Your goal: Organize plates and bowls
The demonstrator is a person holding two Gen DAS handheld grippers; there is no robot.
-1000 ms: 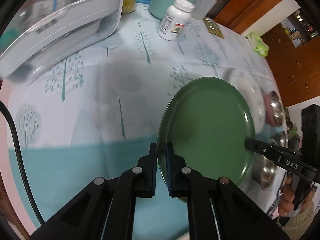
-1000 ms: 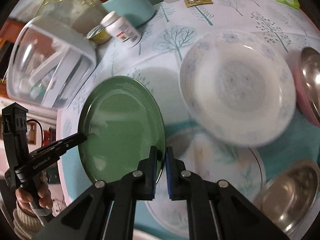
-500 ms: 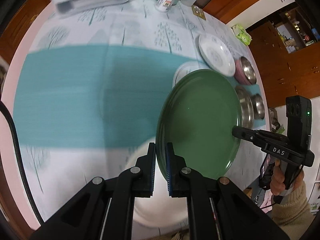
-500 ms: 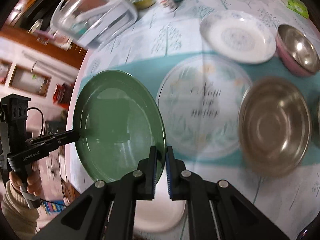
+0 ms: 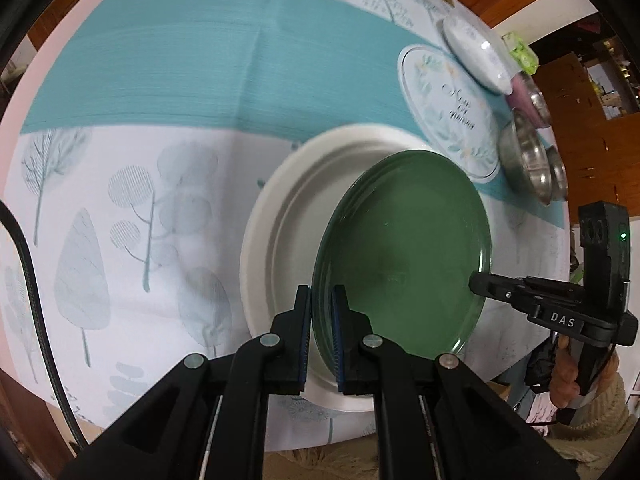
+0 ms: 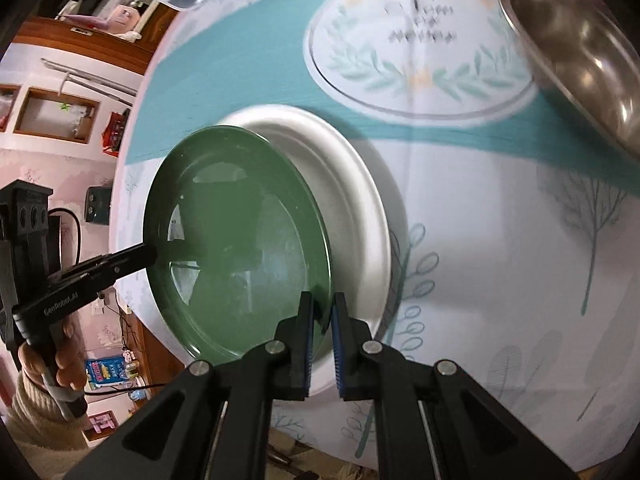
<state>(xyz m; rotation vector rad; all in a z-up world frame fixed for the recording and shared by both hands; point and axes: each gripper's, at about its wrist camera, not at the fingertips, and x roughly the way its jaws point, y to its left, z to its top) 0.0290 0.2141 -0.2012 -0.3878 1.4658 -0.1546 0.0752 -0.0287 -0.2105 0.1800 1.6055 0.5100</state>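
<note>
The green plate (image 5: 404, 252) is hanging tilted over the white plate (image 5: 280, 236), which is sitting near the counter's (image 5: 160, 80) front edge, just short of the overhang; the left gripper (image 5: 320, 336) is pinching the green plate's rim on one side with its jaws closed on it, and the right gripper (image 6: 320, 336) is clamping the opposite rim, jaws likewise closed on it; to the left of the white plate the tree-printed cloth is lying bare, offering open room; toward the far right edge a round printed mat (image 5: 448, 108) is lying empty, a pale dish (image 5: 476, 54) beyond it; steel bowls (image 5: 528, 160) are standing empty along that edge; the green plate is looking glossy, plain and empty.
</note>
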